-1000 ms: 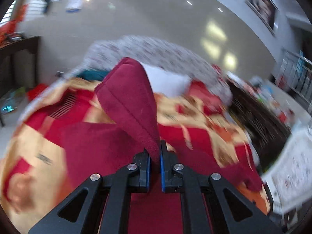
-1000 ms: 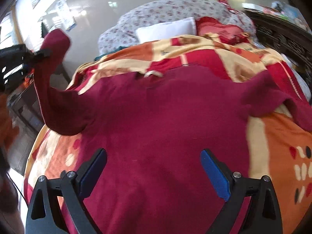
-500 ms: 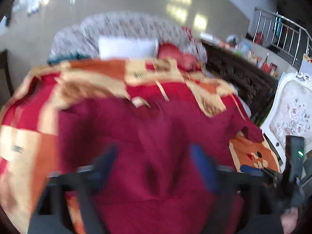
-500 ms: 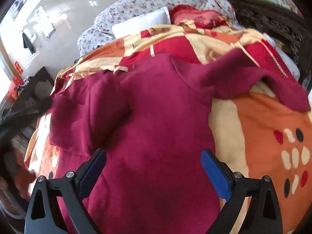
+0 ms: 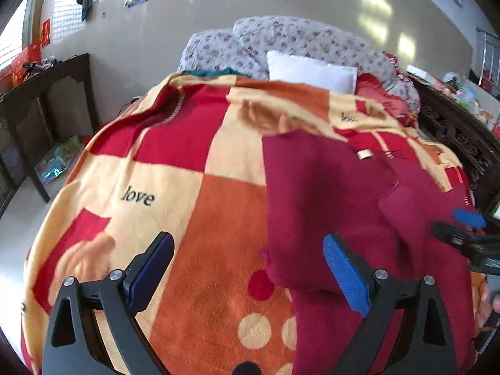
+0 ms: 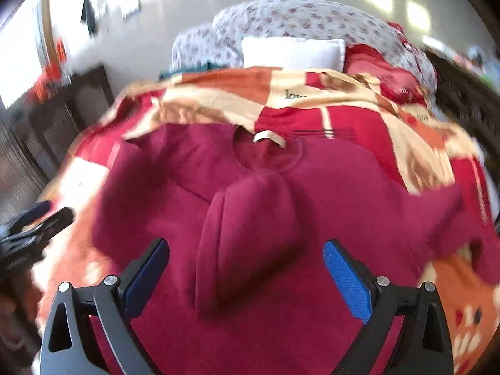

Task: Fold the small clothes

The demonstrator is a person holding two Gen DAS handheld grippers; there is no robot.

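Observation:
A dark red sweater [image 6: 328, 193] lies flat on the checked blanket [image 5: 193, 168] on the bed. Its left sleeve [image 6: 250, 237] is folded in over the chest, below the collar with a white label [image 6: 268, 137]. Its right sleeve [image 6: 437, 218] stretches out to the right. My right gripper [image 6: 247, 278] is open and empty above the folded sleeve. My left gripper [image 5: 250, 272] is open and empty over the blanket, just left of the sweater's edge [image 5: 328, 206]. The right gripper shows at the right edge of the left wrist view [image 5: 468, 237].
A white pillow [image 5: 309, 70] and a flowered quilt [image 5: 300, 37] lie at the head of the bed. A dark wooden table [image 5: 47, 106] stands to the left. A dark carved bed frame [image 5: 462, 137] runs along the right.
My left gripper let go of the left sleeve, which now lies folded over the chest, and drew back to the left, open. My right gripper stayed open and moved over the sweater's middle.

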